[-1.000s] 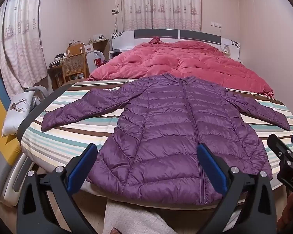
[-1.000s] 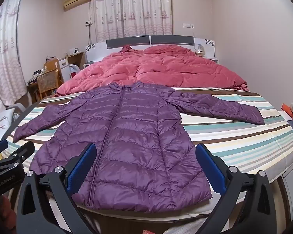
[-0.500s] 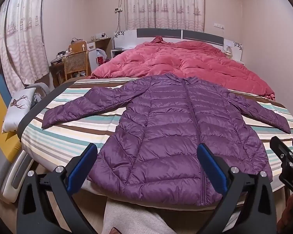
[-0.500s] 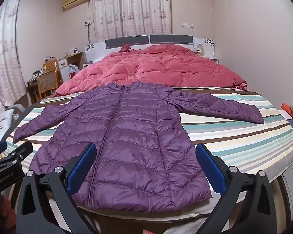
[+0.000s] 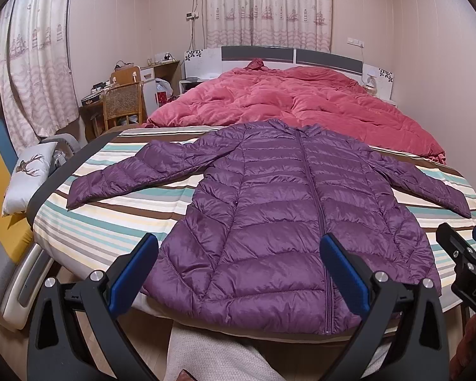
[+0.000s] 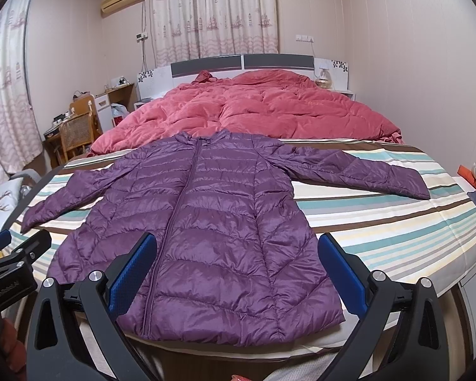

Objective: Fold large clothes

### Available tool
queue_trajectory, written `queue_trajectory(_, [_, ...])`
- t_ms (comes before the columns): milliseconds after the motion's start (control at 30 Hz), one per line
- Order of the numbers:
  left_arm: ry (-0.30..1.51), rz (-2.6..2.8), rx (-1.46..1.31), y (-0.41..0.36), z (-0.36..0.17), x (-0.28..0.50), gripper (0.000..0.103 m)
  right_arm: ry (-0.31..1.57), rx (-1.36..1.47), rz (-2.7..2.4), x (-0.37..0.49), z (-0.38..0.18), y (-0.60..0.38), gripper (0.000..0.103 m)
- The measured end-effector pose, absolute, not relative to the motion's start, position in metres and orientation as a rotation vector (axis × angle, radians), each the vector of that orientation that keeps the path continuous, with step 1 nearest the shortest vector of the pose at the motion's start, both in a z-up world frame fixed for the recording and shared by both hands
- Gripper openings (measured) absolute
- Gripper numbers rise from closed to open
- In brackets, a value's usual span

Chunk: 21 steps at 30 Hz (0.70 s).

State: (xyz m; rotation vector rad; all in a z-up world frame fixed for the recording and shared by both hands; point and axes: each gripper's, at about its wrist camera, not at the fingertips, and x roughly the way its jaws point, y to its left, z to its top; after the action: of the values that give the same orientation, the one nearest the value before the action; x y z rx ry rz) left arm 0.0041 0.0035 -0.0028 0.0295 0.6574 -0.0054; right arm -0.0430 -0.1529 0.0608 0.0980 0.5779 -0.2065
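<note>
We see the purple quilted jacket lying flat on the striped sheet, zipped, hem toward six o'clock, sleeves spread toward three and nine

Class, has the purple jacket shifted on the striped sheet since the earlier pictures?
No. The purple jacket lies spread as before, its cuff across the same stripes of the striped sheet, collar beside the red quilt.

Dim warm indoor light, soft sheen on the purple jacket quilting, faint shadows below its hem, sharp focus around it, heavy fisheye bend & dark vignette twd corners.
</note>
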Motion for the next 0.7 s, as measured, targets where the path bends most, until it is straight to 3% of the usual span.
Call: queue_trajectory(700, [0.664,-0.011,0.024,0.0030,-0.0072,0.0046,0.101,0.589,0.106,-0.200,-0.0417,0.0599,-0.1543,0.100])
